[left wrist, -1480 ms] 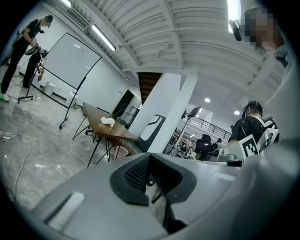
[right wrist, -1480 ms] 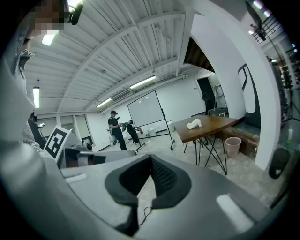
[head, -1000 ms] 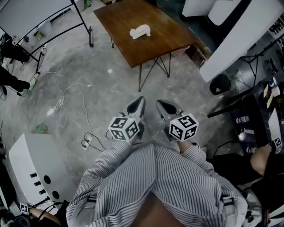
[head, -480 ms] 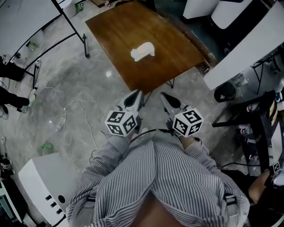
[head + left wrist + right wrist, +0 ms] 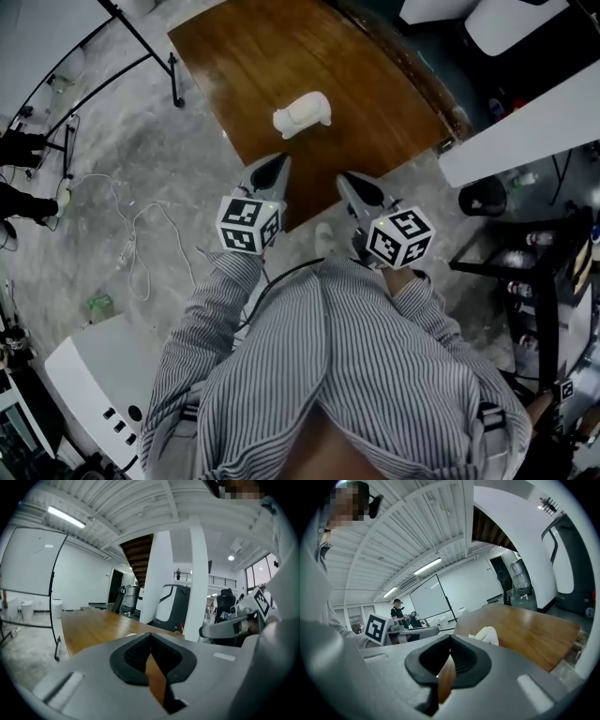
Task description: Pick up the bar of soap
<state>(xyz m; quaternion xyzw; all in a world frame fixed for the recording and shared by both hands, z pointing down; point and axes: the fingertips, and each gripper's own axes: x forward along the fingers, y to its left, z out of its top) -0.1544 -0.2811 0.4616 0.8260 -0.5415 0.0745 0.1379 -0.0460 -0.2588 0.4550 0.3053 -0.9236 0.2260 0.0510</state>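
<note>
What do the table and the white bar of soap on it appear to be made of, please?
The table looks like wood or veneer: warm brown, streaky grain, soft sheen. The bar of soap is white, matte and rounded, consistent with soap, though its look alone cannot confirm it.

Grey marbled floor [image 5: 141,178] under a brown wooden table [image 5: 281,56]. Whiteboard [image 5: 28,559] on a black stand at left. White pillars [image 5: 199,578], ribbed white ceiling [image 5: 140,503] with lit strip lights [image 5: 65,517], windows [image 5: 257,576] far right.
</note>
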